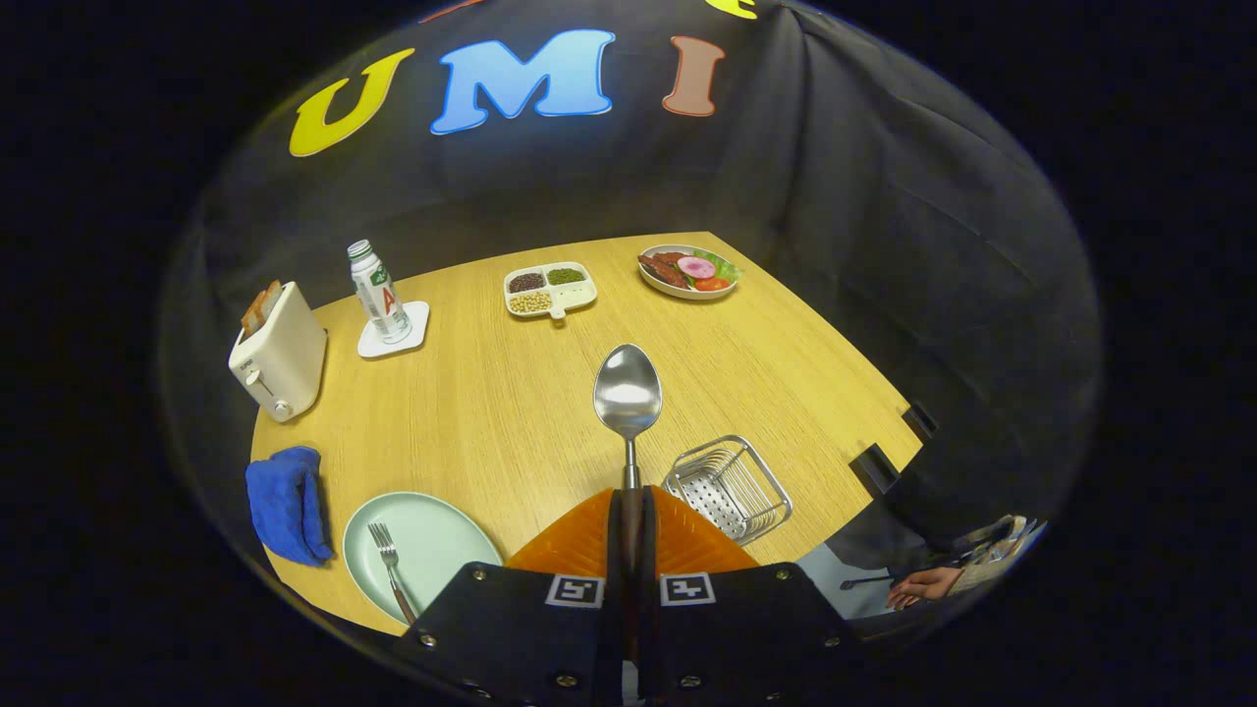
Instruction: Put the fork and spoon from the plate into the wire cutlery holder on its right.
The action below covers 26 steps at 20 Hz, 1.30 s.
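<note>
Above the wooden table [786, 363], the gripper [628, 506] clamps the spoon [628, 398] by its handle, bowl pointing ahead.
Both fingers press the handle; the fork [390, 565] lies on the pale green plate [432, 535] to the left, and the wire cutlery holder [729, 487] sits just right of the fingers.

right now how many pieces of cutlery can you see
2: the spoon is clamped by its handle in the gripper, bowl sticking out ahead; the fork lies on the plate.
</note>
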Motion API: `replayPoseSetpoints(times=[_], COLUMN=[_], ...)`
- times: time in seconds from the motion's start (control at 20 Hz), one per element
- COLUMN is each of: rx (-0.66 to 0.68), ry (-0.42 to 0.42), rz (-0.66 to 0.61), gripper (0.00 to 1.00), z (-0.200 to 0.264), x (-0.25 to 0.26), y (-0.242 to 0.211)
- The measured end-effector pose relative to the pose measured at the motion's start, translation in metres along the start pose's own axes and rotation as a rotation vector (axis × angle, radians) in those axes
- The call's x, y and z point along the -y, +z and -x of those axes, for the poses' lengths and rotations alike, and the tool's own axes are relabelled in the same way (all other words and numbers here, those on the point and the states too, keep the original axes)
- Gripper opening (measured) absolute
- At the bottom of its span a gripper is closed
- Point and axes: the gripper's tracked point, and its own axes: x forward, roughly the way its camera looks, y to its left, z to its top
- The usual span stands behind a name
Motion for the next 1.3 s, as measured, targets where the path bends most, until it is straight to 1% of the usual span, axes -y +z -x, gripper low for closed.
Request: replayPoseSetpoints(times=[0.3,0.55,0.75,1.05,1.2,1.3], rx=[-0.065,-0.139,-0.205,-0.275,-0.292,-0.272], ry=[-0.061,-0.091,-0.085,-0.057,-0.039,-0.051], rz=[-0.049,-0.076,-0.095,-0.096,-0.088,-0.068], gripper=[0.07,0.07,0.07,0.07,0.07,0.11], z=[-0.008,-0.016,-0.021,-0.026,-0.028,-0.028], x=[0.035,0.055,0.058,0.058,0.055,0.058], y=[-0.021,-0.043,-0.057,-0.061,-0.059,-0.05])
